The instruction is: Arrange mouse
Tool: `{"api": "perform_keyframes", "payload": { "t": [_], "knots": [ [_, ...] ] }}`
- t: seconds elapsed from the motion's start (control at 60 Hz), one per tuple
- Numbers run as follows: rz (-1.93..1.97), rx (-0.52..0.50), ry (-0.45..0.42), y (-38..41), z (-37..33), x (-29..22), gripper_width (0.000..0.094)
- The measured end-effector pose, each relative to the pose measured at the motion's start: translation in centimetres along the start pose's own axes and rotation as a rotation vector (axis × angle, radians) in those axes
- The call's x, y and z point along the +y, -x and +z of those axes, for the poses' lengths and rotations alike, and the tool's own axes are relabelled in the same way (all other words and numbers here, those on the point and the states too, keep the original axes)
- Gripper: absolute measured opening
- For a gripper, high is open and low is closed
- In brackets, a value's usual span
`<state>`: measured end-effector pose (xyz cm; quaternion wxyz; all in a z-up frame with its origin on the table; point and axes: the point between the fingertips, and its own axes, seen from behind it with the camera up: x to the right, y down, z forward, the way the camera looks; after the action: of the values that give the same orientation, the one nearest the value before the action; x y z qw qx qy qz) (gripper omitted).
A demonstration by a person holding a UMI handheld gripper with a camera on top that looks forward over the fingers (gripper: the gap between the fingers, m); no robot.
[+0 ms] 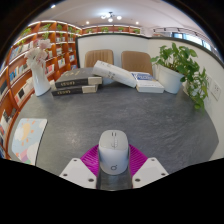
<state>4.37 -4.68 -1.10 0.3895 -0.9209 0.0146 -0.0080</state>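
Gripper view: tool (113,166) clamps smooth rounded white mouse (113,151)

Gripper (114,172): two white angular fingers w/ magenta inner pads (92,158).

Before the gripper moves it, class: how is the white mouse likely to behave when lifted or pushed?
The white mouse looks like a rigid plastic shell, so probably stiff and fairly light. Its smooth, rounded top may slip between the fingers of the gripper. It seems to sit flat and low, so it would likelier slide than roll on the grey table.
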Motion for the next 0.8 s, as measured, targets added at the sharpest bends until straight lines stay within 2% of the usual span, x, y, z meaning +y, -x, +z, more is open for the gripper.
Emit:
{"api": "perform_keyframes", "payload": {
  "t": [0.033,0.05,0.15,0.35,0.45,0.533,0.633,0.8],
  "knots": [
    [-0.009,-0.003,0.017,0.0,-0.1,-0.1,0.0389],
    [-0.013,-0.004,0.024,0.0,-0.2,-0.3,0.0328],
    [-0.014,-0.001,0.027,0.0,-1.2,-2.7,0.0329],
    [-0.032,-0.002,-0.162,4.0,-5.7,-15.5,0.0329],
    [-0.026,-0.015,-0.265,9.4,-8.9,-21.5,0.0329],
    [-0.025,-0.04,-0.327,15.0,-11.2,-24.3,0.0329],
    [-0.042,-0.066,-0.357,21.9,-12.3,-24.8,0.0328],
    [-0.074,-0.109,-0.279,31.5,-9.8,-19.5,0.0327]
  ]
}}
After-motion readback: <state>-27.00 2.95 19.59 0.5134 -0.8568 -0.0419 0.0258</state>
